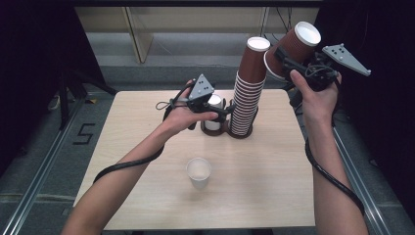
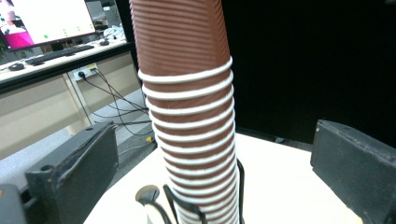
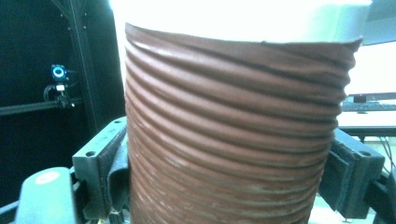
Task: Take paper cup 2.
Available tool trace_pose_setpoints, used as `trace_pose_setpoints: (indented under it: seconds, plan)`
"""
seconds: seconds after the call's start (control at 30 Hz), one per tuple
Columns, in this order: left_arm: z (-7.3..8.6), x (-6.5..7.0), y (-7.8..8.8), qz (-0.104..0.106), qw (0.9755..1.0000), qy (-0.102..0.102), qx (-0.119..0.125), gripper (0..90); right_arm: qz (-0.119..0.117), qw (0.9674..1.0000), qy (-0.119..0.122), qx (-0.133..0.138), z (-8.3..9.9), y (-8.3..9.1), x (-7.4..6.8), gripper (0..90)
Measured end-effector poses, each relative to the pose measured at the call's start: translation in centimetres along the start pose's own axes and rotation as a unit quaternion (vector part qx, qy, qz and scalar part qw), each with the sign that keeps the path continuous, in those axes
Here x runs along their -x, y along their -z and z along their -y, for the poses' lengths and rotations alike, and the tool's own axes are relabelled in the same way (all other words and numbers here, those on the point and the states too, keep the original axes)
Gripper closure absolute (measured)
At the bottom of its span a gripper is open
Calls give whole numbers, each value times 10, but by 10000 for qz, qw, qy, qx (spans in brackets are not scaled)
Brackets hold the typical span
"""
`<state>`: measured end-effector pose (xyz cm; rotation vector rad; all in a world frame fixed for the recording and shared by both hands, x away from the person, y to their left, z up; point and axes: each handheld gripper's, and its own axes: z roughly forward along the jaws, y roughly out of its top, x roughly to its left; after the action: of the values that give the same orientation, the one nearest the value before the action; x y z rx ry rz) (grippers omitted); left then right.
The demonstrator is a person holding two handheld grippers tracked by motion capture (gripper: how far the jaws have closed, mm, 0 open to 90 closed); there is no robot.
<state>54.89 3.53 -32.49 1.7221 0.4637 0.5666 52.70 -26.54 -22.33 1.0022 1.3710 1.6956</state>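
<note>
A: Status, R gripper [image 1: 283, 55]?
B: Clamped on a brown cup [image 1: 293, 46]. Cup held up in the air, tilted, base toward cam, just right of the top of the stack [image 1: 247, 93]. In the right gripper view both pads [image 3: 114, 177] press the ribbed wall of the cup [image 3: 233, 140] from either side; wall dents slightly at the left pad.
A: L gripper [image 1: 226, 111]?
B: Released, nothing held. Jaws spread wide. In the left gripper view the stack [image 2: 191, 121] stands between the jaws but ahead of them, no contact w/ either.
A: Stack posn?
B: Upright in a black wire holder [image 1: 242, 132] at the table's [image 1: 274, 196] far middle. Ribbed brown cups nested w/ white rims showing, top cup upside down w/ white base up.
A: Other items?
B: White cup [image 1: 199, 172], mouth up, on table near front centre, well apart from both grippers. Second holder slot, left of stack, holds a white item [image 1: 213, 117]; type can't tell. L hand [image 1: 183, 115] sits just beside it.
</note>
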Motion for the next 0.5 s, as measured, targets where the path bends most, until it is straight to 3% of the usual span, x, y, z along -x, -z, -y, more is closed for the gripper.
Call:
trace_pose_setpoints:
  seconds: [0.5]
  plan:
    - [24,15,38,5,10000,11,56,7,-45,9997,157,-184,15,31,-3,174]
